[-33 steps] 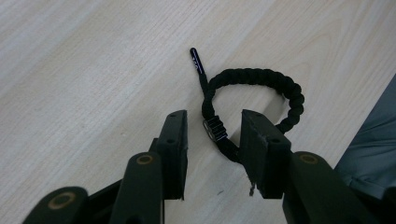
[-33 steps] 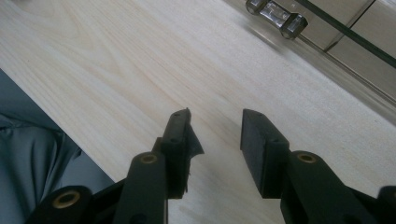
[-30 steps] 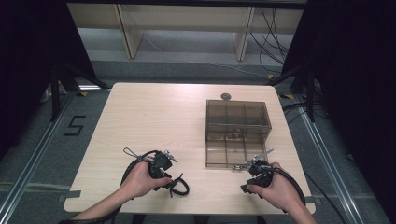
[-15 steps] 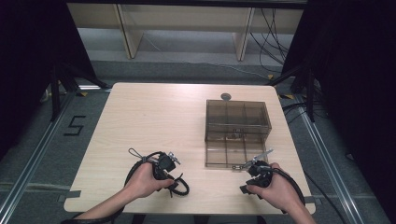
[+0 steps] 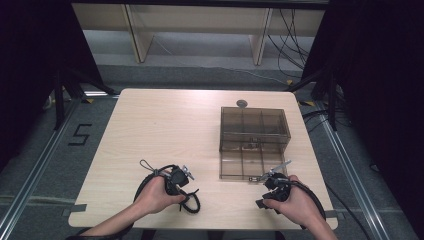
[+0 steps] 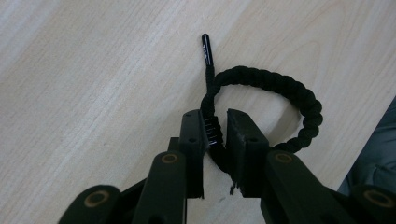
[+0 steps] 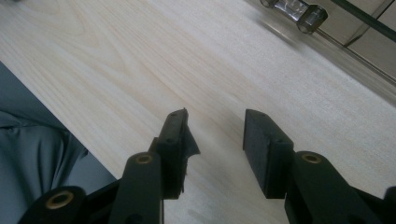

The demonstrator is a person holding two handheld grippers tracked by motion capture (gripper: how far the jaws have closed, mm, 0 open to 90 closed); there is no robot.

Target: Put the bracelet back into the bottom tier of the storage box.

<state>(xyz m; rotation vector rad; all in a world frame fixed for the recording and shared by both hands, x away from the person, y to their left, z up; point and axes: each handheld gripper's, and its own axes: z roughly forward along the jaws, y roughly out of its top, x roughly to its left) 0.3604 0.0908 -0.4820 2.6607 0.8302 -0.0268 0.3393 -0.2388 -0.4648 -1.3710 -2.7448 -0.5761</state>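
A black braided bracelet (image 6: 280, 88) lies in a loop on the wooden table (image 5: 165, 130), near its front edge; in the high view the bracelet (image 5: 193, 202) sits just beside the person's left hand. My left gripper (image 6: 215, 135) is shut on the bracelet's thin cord end, whose black tip sticks out beyond the jaws. From above, the left gripper (image 5: 181, 190) is held low over the table. My right gripper (image 7: 217, 135) stands open with nothing between its jaws, low over bare wood. In the high view the right gripper (image 5: 261, 202) is at the front right, just before the box.
A see-through brown compartment box (image 5: 255, 127) stands at the table's right with its lid (image 5: 250, 165) folded open toward the front. Its metal latch (image 7: 299, 11) lies ahead of my right gripper. A small grey round thing (image 5: 242, 103) sits behind the box.
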